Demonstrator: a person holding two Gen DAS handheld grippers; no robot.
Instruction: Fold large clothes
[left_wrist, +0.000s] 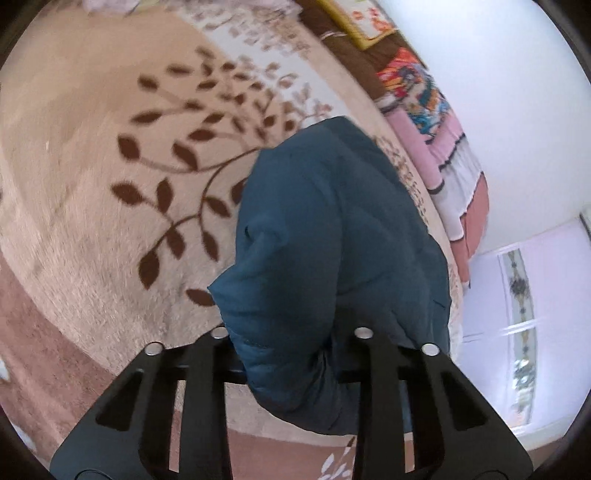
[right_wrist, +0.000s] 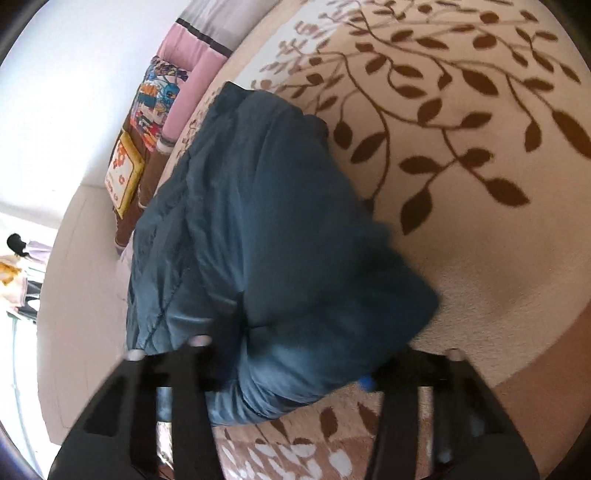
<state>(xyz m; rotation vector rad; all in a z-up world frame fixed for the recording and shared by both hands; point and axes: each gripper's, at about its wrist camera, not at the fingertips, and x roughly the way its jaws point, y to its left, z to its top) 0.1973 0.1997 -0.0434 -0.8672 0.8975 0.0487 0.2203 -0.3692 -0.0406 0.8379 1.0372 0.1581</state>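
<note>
A large dark teal quilted garment (left_wrist: 332, 240) hangs lifted above a beige carpet with brown leaf pattern (left_wrist: 110, 166). My left gripper (left_wrist: 291, 332) has a bunched edge of it between its black fingers and appears shut on it. In the right wrist view the same garment (right_wrist: 266, 221) drapes from my right gripper (right_wrist: 295, 350), whose fingers stand apart with thick cloth bunched between them; the fingertips are partly hidden by fabric. The garment's far end trails toward the carpet's edge.
Cushions and bedding in pink, brown and bright prints (left_wrist: 424, 110) line the wall beyond the carpet; they also show in the right wrist view (right_wrist: 155, 122). A white wall and a pale door (left_wrist: 524, 332) stand on the right. The carpet (right_wrist: 461, 129) spreads widely.
</note>
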